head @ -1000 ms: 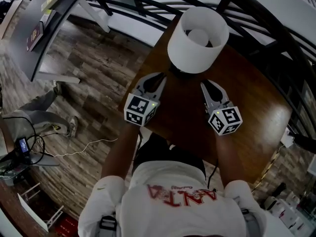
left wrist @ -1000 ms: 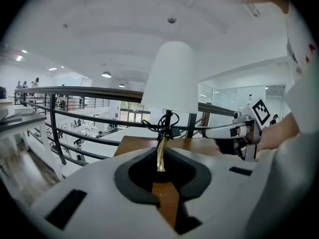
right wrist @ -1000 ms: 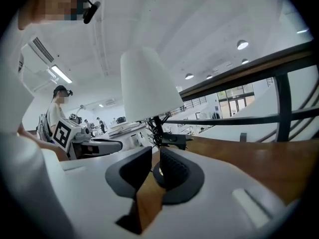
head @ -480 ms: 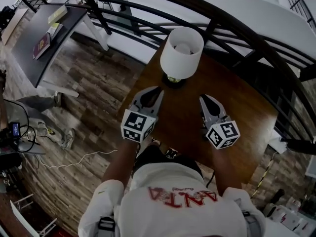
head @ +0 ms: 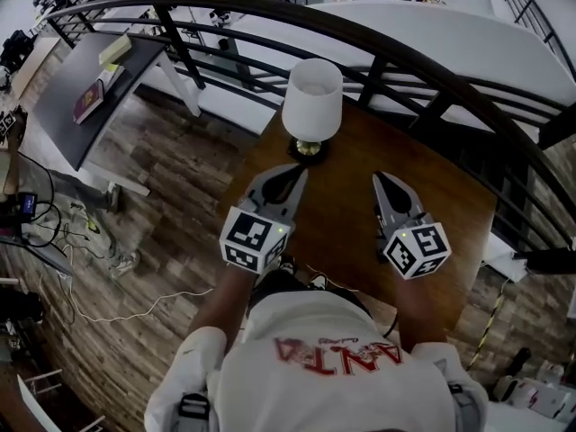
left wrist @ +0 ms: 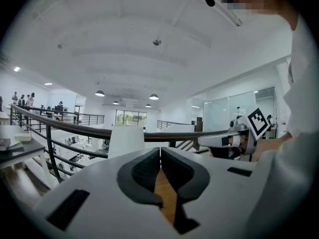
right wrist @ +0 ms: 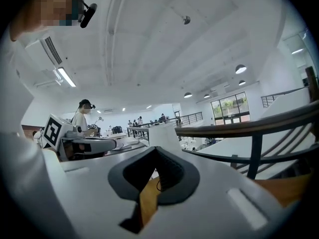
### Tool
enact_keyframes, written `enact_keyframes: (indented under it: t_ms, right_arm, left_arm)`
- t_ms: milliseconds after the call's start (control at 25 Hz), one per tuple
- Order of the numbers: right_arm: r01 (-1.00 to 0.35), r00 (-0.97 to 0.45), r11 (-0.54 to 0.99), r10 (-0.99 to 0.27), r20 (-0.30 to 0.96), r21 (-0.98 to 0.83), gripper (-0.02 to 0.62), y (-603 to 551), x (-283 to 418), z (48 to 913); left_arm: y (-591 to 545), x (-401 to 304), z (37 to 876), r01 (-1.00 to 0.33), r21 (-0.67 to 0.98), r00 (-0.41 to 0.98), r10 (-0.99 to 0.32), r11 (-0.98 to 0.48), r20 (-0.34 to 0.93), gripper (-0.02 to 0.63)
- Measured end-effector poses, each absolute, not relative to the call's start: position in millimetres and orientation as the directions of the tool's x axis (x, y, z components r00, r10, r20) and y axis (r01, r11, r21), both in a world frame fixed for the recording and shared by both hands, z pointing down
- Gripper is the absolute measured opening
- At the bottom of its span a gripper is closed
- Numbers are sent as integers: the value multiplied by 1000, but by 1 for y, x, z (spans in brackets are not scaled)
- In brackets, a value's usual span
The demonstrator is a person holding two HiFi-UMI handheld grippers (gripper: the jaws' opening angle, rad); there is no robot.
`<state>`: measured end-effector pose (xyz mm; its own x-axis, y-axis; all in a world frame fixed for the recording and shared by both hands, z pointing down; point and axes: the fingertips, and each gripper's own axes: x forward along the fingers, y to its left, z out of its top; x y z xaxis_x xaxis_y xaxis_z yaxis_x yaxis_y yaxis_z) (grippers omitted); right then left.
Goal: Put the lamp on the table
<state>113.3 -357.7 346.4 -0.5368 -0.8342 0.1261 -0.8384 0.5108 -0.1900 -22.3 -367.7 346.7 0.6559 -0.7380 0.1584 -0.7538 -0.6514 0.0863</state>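
Left gripper (left wrist: pixel 160 152): the jaws have just been closing and now meet pad to pad, with nothing between them. Right gripper (right wrist: pixel 155 152): jaws clenched together, likewise empty. The two are held side by side above the near part of the wooden table (head: pixel 432 205), pointing away from the person. Lamp (head: pixel 312 102): stands upright on the table near its far edge, just ahead of the left gripper's tips and ahead and to the left of the right gripper, touching neither. A dark curved railing (head: pixel 405 48) runs close behind the lamp.
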Motion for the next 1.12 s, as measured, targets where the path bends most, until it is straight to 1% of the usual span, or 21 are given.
enact_keyframes:
  t_ms: [160,280,440,720,1120]
  right_arm:
    - [-849,-515,496,-854,75,-181,3,-337,134,320]
    - [-870,-472,455,-880,53,-191,3,-318,163,305]
    - [-902,-408,395,-912,45,-174,3,-298,188,292]
    - [-929,-355,349,-935,26,-120,2,-289,204,284]
    - [-935,-337,332,-941,23,-128,3,-284,209,287]
  left_arm:
    - [-350,-7,322,-741,68,671,-731,-668,124,9]
    - [-333,16,305,-725,17,686,-718,-689,118,9]
    - [-321,36,292,-688,19,723,-684,-725,99,9]
    - [-324,46,288,-674,24,737,-671,-738,80,9]
    - [-325,50,290,-671,28,740,-668,-741,77,9]
